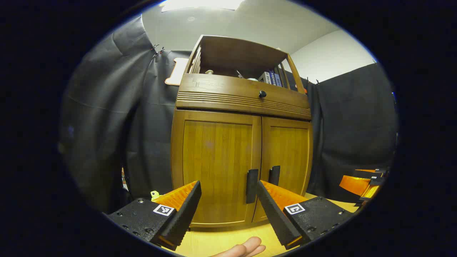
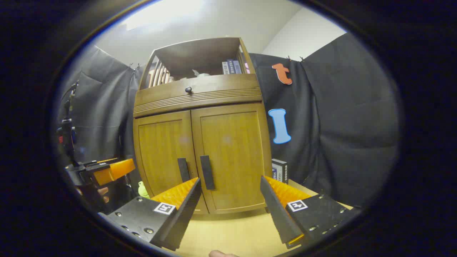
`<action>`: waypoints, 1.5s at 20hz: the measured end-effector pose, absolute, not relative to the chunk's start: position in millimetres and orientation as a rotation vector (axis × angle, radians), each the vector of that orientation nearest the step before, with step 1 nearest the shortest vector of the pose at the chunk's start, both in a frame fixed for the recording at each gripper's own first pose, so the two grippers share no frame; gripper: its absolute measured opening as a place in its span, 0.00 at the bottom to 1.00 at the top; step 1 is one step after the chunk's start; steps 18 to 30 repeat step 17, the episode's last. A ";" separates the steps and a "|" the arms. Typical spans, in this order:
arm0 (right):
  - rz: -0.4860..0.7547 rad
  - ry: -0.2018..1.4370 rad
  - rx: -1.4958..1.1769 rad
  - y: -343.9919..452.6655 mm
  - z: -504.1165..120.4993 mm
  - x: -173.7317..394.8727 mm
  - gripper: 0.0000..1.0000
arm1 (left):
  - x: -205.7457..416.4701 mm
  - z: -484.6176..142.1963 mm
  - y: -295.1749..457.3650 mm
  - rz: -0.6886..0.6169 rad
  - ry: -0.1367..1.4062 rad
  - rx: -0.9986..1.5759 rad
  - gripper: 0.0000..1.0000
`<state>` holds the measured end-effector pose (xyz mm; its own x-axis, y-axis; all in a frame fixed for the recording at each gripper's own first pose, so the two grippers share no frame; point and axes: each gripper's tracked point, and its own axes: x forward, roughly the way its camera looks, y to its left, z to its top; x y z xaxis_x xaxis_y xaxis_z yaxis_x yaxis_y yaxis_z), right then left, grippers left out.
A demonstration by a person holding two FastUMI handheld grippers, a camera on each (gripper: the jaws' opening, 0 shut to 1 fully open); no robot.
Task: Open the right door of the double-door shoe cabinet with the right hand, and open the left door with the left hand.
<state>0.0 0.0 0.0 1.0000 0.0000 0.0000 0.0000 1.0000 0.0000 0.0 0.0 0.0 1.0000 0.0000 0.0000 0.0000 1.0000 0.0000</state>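
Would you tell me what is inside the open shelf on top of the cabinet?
The shelf holds a few upright books at its right end and some small pale items near the middle, too small to identify. The drawer front hides whatever sits lower down.

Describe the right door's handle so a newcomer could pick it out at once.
Start at the wooden shoe cabinet standing on the pale tabletop. Below its drawer are two closed doors meeting at a centre seam. The right door's handle is the dark upright bar just right of that seam, beside the left door's handle.
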 end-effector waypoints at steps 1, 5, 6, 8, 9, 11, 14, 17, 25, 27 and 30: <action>-0.005 0.004 0.000 -1.9 -1.0 0.3 0.98 | -0.5 0.9 -0.6 0.002 -0.001 0.003 0.96; -0.009 0.023 0.007 -5.4 -10.0 8.0 0.98 | -0.4 -0.4 -2.3 -0.013 0.006 0.005 0.98; -0.007 0.029 0.006 -4.6 -12.9 9.6 0.98 | 0.0 -0.9 -2.1 -0.012 0.011 0.003 0.98; -0.006 0.035 0.001 -3.9 -16.6 14.7 0.98 | 0.8 -2.6 -2.7 -0.011 0.016 0.004 0.96; -0.002 0.041 -0.005 -3.4 -19.0 17.9 0.98 | 0.9 -2.7 -3.2 -0.013 0.018 0.006 0.96; 0.004 0.043 -0.029 0.7 -23.2 23.6 0.98 | 1.3 -3.5 -2.8 -0.012 0.020 0.008 0.96; 0.027 0.042 -0.089 12.4 -31.1 33.8 0.98 | 1.4 -3.9 -3.4 -0.014 0.021 0.010 0.98; 0.071 0.053 -0.142 30.1 -42.9 49.5 0.98 | 2.2 -3.9 -3.2 -0.019 0.022 0.016 0.98; 0.071 0.053 -0.142 30.1 -42.9 49.5 0.98 | 2.2 -3.9 -3.2 -0.019 0.022 0.016 0.98; 0.071 0.053 -0.142 30.1 -42.9 49.5 0.98 | 2.2 -3.9 -3.2 -0.019 0.022 0.016 0.98; 0.071 0.053 -0.142 30.1 -42.9 49.5 0.98 | 2.2 -3.9 -3.2 -0.019 0.022 0.016 0.98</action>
